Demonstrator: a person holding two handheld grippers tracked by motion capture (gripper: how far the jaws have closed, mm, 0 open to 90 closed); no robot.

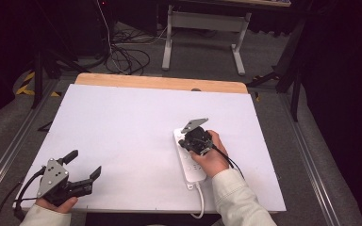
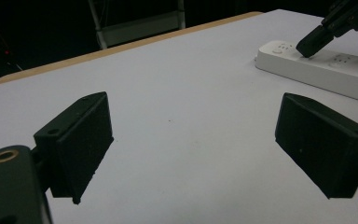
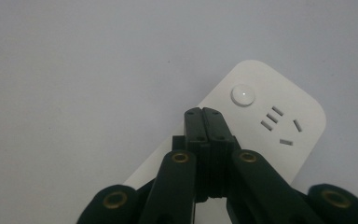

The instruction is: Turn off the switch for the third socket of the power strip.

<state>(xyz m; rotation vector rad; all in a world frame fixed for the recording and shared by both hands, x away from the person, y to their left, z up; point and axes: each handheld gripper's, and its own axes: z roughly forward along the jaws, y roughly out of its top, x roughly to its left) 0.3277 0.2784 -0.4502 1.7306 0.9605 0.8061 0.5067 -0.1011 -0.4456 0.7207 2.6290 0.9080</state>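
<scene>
2 hand-held grippers working over a white surface (image 1: 136,122). Left hand-held gripper (image 1: 82,165) hovering near the front left corner of the surface, jaws standing wide apart with nothing between them, well apart from the power strip. Right hand-held gripper (image 3: 203,112) pointing down onto the white power strip (image 1: 188,162), jaws pressed fully together, gripping nothing, tips resting on or just above the strip's top face, just beside the round button (image 3: 242,94) and the first socket (image 3: 279,125) at the strip's far end. Power strip lying flat right of the surface's middle, long side running toward the person, its white cord (image 1: 200,200) trailing over the near edge. Contact between jaw tips and strip not being clear enough to tell.
</scene>
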